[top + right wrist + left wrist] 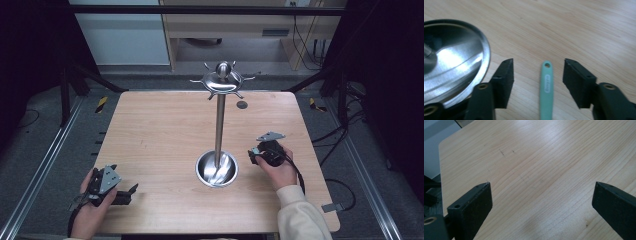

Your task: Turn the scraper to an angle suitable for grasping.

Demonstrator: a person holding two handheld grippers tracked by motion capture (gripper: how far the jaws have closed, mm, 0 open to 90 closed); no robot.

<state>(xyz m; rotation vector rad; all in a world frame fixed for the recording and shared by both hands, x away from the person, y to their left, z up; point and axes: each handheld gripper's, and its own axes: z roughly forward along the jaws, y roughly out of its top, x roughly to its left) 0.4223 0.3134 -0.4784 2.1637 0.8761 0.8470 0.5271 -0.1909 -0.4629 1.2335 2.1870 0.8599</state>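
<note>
Green handle point(546, 90): a slim mint-green utensil handle with a hole at its tip and a pale oval label, lying flat on the wooden table point(160, 135) — seen in the right gripper view, just beside the rim of the steel base.
Right gripper point(538, 75): jaws stand apart on either side of the green handle, with wood showing between each pad and the handle — nothing is clamped. In the high view it sits in the person's hand just right of the stand's bowl point(260, 154).
Left gripper point(541, 195): jaws spread wide over bare wood, nothing between them; in the high view it rests at the table's near left edge point(131, 190).
Steel stand point(219, 125): an upright pole rising from a round dish-shaped base point(454, 62), topped by a hooked crown and ball, near the table's middle.
</note>
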